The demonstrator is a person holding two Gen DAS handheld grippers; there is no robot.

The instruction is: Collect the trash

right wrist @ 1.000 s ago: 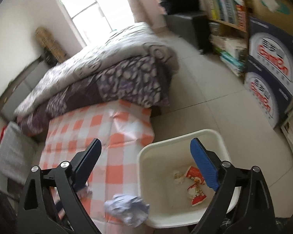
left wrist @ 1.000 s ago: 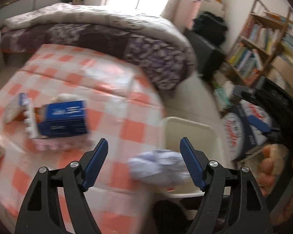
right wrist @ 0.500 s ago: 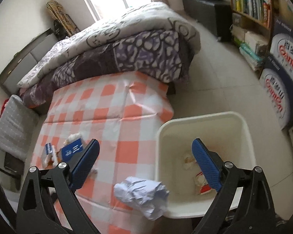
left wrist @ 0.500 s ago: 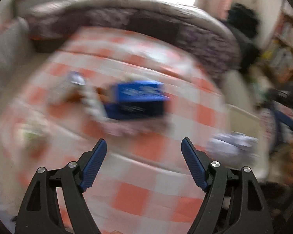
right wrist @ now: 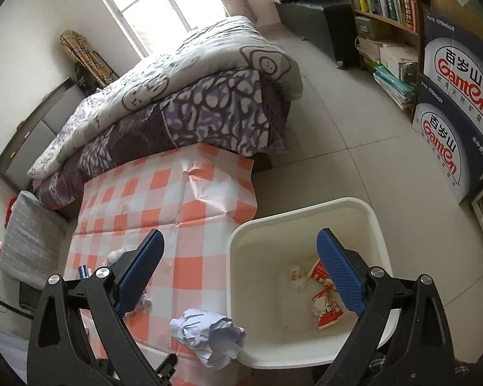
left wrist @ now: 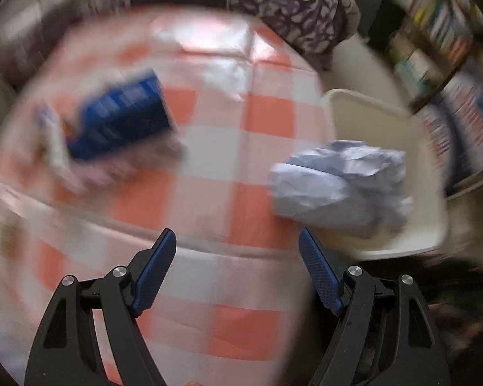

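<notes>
A crumpled pale-blue paper ball (left wrist: pixel 341 186) lies at the right edge of the orange-checked table (left wrist: pixel 260 119), against the white bin (left wrist: pixel 386 112). My left gripper (left wrist: pixel 236 234) hangs open above the cloth, and the ball sits just ahead and to the right of its right finger. A blue box (left wrist: pixel 122 119) with other scraps lies at the far left, blurred. In the right wrist view, my right gripper (right wrist: pixel 240 234) is open and empty above the table edge and the bin (right wrist: pixel 306 215), with the paper ball (right wrist: pixel 209 334) below it. Red-and-white wrappers (right wrist: pixel 325 308) and a tissue (right wrist: pixel 298 276) lie in the bin.
A bed with a purple-patterned quilt (right wrist: pixel 193 96) stands behind the table. A bookshelf (right wrist: pixel 383 6) and stacked water cartons (right wrist: pixel 457 109) line the right wall. A grey cushion (right wrist: pixel 29 238) lies left of the table. Tiled floor (right wrist: pixel 331 148) runs between the bed and the shelf.
The left gripper dropped and tilted down toward the table, and the paper ball now looks larger, right of its jaws. The right gripper's view shifted slightly, showing more of the bin. The ball has not moved.
</notes>
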